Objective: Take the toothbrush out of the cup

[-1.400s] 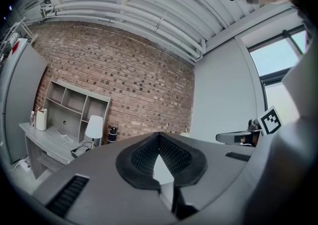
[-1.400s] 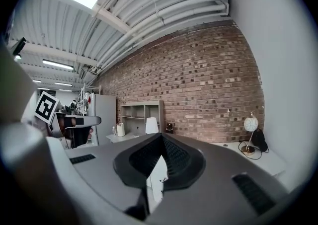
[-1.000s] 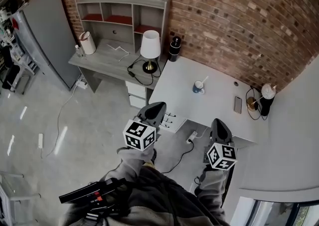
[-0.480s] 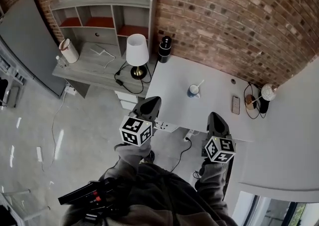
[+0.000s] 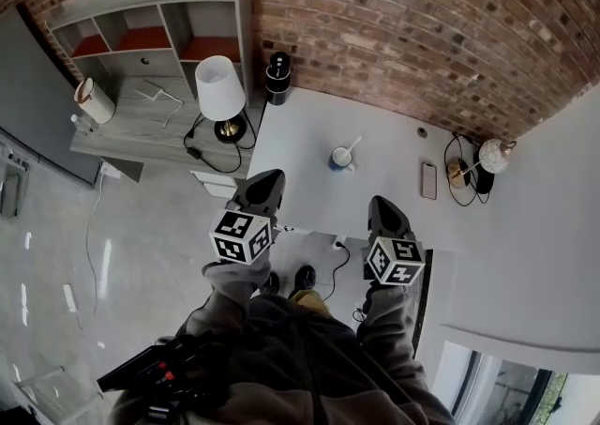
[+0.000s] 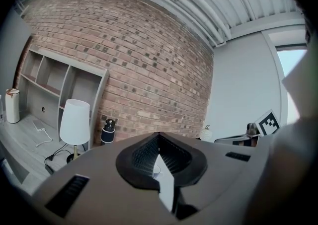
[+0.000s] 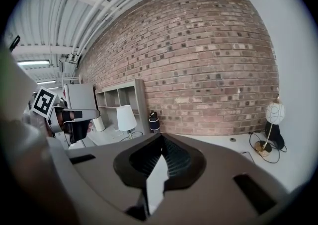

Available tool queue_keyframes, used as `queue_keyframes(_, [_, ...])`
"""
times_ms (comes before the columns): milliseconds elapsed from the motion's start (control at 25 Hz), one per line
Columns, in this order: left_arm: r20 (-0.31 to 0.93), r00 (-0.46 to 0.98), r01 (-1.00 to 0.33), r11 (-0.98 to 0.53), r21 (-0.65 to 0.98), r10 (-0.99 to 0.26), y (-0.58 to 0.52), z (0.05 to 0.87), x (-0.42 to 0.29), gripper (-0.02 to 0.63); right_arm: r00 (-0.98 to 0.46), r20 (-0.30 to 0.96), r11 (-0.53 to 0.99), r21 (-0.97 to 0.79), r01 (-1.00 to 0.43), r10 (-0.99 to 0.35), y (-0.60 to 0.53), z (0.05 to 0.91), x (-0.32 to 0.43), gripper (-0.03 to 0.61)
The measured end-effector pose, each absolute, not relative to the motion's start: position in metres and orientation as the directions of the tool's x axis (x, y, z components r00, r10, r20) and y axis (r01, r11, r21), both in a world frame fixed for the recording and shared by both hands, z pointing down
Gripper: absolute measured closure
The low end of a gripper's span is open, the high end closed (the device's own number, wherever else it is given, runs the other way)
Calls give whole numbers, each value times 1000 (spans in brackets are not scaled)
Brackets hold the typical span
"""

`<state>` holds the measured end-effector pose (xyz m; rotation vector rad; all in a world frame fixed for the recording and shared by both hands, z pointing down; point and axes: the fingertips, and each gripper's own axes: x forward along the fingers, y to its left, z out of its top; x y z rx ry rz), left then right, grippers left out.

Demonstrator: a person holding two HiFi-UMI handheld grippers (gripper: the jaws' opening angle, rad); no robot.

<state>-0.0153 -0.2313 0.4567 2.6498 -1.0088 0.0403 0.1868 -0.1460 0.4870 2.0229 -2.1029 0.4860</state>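
Observation:
A blue-and-white cup (image 5: 342, 159) stands near the middle of the white table (image 5: 300, 146), with a white toothbrush (image 5: 353, 144) leaning out of it to the right. My left gripper (image 5: 264, 185) hovers at the table's near left edge, its jaws closed together and empty. Over the near edge, below and right of the cup, my right gripper (image 5: 380, 211) is also shut and empty. In the left gripper view the cup (image 6: 156, 170) shows small behind the closed left gripper (image 6: 159, 137). The right gripper (image 7: 161, 137) points over the table at the brick wall.
A phone (image 5: 428, 180) lies on the table's right part, with a globe lamp (image 5: 492, 155) and cables beyond. A black bottle (image 5: 277, 74) stands at the back left corner. A grey desk (image 5: 141, 118) with a white lamp (image 5: 215, 87) adjoins on the left. A power strip (image 5: 338, 244) lies under the table.
I have stepped closer to the white table. Both grippers now reach its near edge, and the cup sits nearer to them. Both stay shut.

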Motion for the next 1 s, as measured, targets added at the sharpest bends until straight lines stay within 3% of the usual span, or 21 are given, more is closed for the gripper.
queue_keyframes(920, [310,655,-756,-587,289,-689,-301,546,36,609,-187,535,79,-218,-973,-824,-236,603,254,579])
queue_keyframes(1000, [324,646,-763,-576,294,-691,-307,555,36,609,-209,546,93,-232,-968,-812,-245,614,253,551])
